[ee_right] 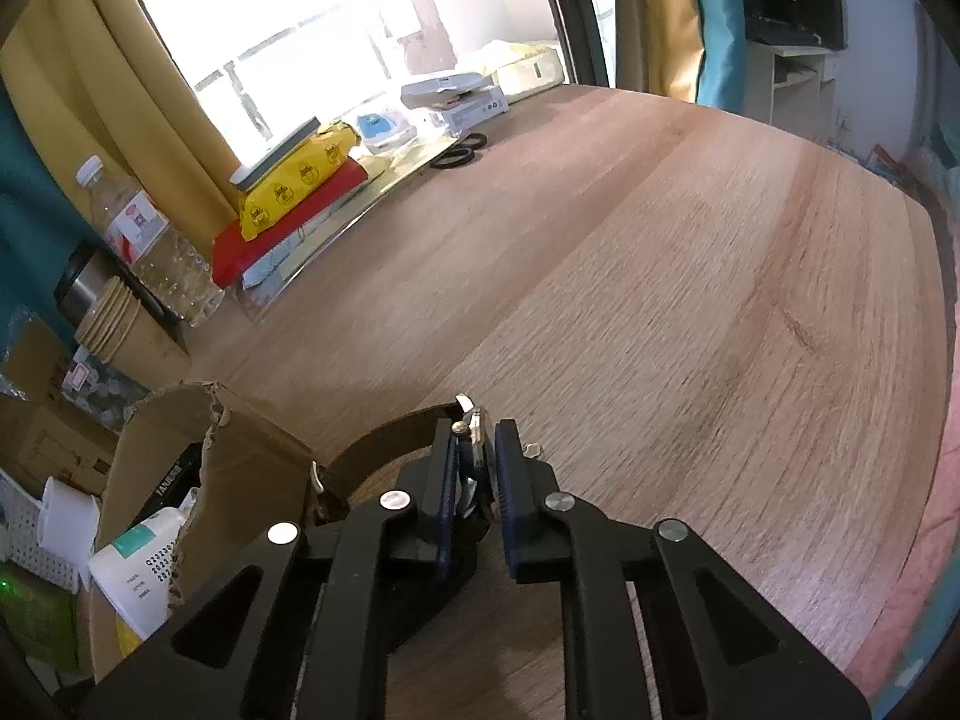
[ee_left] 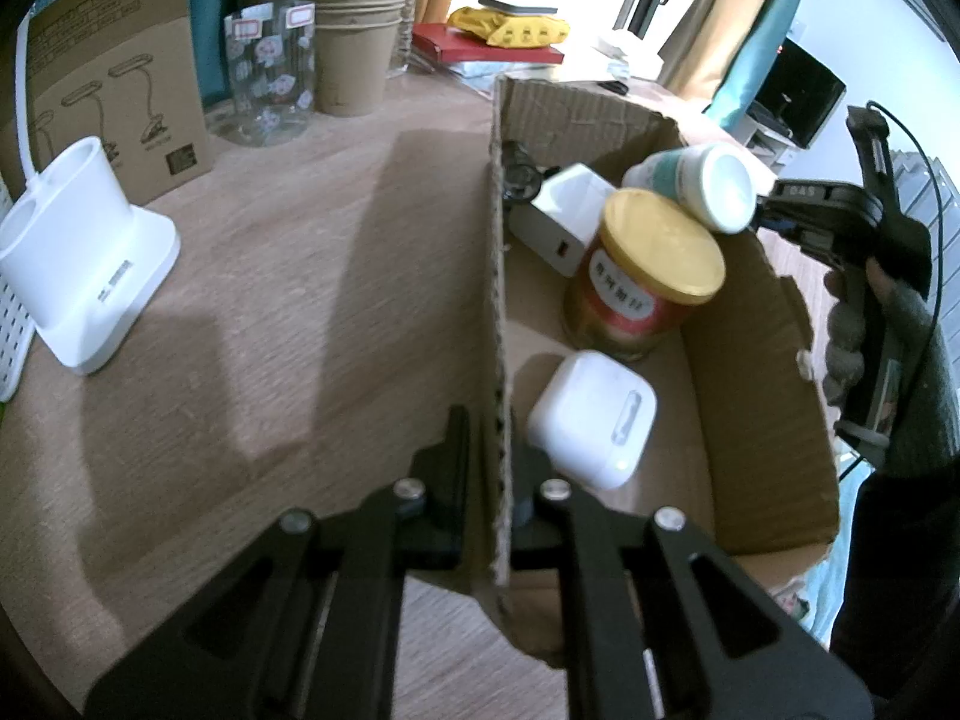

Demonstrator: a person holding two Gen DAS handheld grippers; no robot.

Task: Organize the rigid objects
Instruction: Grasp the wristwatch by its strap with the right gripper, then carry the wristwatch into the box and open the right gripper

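Note:
My left gripper (ee_left: pixel 495 438) is shut on the left wall of an open cardboard box (ee_left: pixel 756 372). Inside the box lie a white earbud case (ee_left: pixel 591 420), a gold-lidded can (ee_left: pixel 648 276), a white bottle (ee_left: pixel 702 180) and a white charger (ee_left: pixel 564 216). My right gripper (ee_right: pixel 476 438) is shut on a wristwatch (ee_right: pixel 384 441) with a brown strap, low over the wooden table just right of the box (ee_right: pixel 156 468). In the left wrist view the right gripper (ee_left: pixel 774 210) shows past the box's far right rim, held by a gloved hand (ee_left: pixel 846 330).
Left of the box are a white stand (ee_left: pixel 84 258), a glass jar (ee_left: pixel 270 78), stacked paper cups (ee_left: pixel 354 48) and a printed carton (ee_left: pixel 114 72). Along the window lie a yellow packet (ee_right: pixel 294 180), a water bottle (ee_right: pixel 150 240) and scissors (ee_right: pixel 459 153). Bare wood (ee_right: pixel 720 300) stretches right.

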